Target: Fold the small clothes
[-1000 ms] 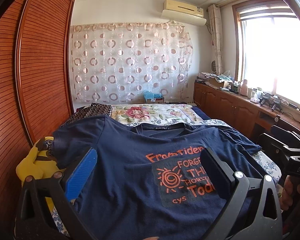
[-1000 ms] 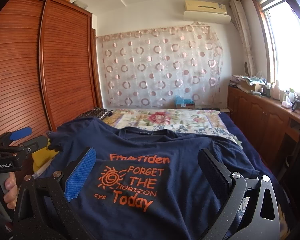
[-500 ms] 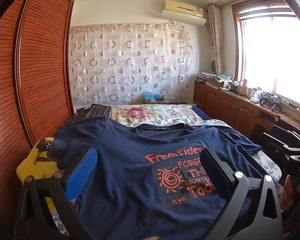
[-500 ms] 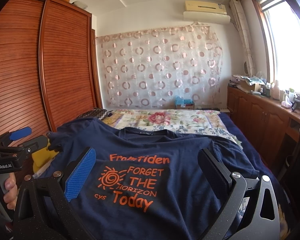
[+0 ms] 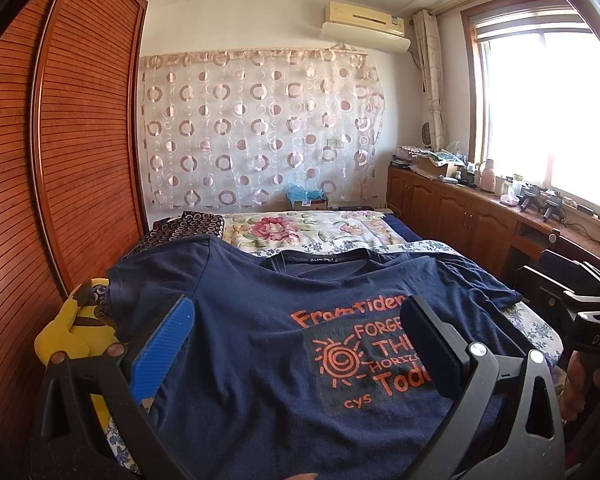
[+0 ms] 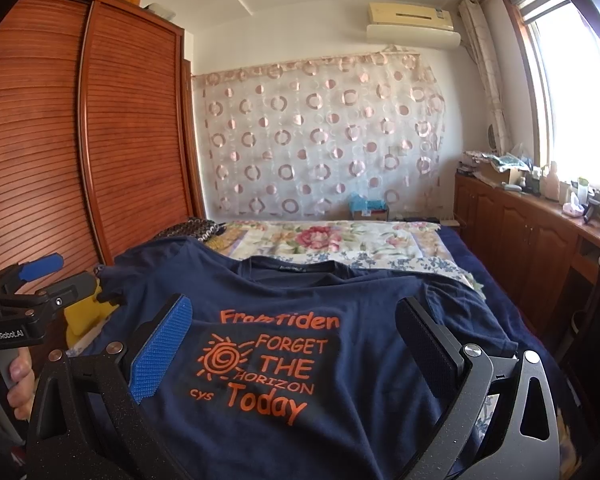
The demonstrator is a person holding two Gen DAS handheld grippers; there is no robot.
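Navy T-shirt [image 5: 260,344], one, lies flat; left hand-held gripper [image 5: 296,344] and right hand-held gripper [image 6: 292,344] seemingly gape wide, empty.

The navy printed T-shirt [image 5: 260,344] is lying spread on the bed [image 5: 536,328], collar toward the far flowered quilt [image 5: 300,228]. A yellow plush toy [image 5: 68,332] is sitting at its left, beside the slatted wooden wardrobe [image 5: 80,152].
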